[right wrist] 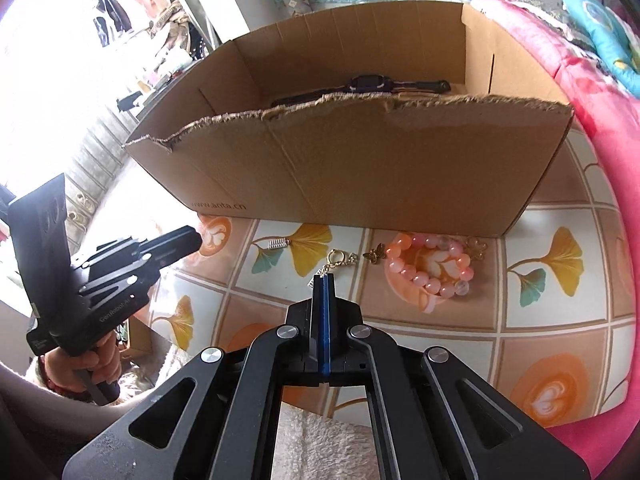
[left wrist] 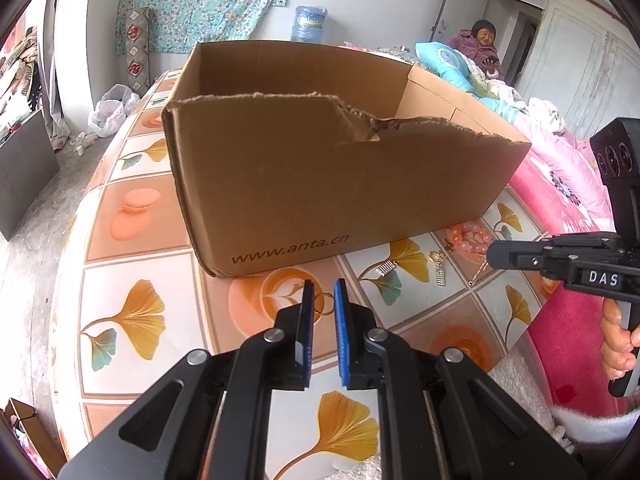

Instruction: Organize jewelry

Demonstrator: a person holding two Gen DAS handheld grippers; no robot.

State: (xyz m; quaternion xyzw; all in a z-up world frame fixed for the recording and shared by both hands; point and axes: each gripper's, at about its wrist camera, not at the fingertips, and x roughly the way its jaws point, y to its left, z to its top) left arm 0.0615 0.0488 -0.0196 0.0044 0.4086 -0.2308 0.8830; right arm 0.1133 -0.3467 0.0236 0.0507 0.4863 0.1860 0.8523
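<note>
An open cardboard box [left wrist: 320,168] [right wrist: 360,168] stands on the patterned tablecloth [left wrist: 132,216], with a dark wristwatch [right wrist: 360,84] lying inside. In front of it lie a pink bead bracelet [right wrist: 428,268] [left wrist: 470,238], a gold butterfly charm [right wrist: 374,256], a gold abacus charm [left wrist: 440,276] and a small silver clip [right wrist: 278,245] [left wrist: 386,268]. My right gripper [right wrist: 322,280] [left wrist: 494,254] is shut on a thin gold chain [left wrist: 478,274] that hangs from its tip above the table. My left gripper [left wrist: 324,292] [right wrist: 198,238] is shut on a small gold ring [left wrist: 323,305], near the box's front corner.
A pink blanket [left wrist: 560,168] borders the table on the right. A person [left wrist: 482,46] sits on the bed behind the box. A water bottle [left wrist: 308,24] stands at the far wall, and a white plastic bag [left wrist: 112,108] lies on the floor at left.
</note>
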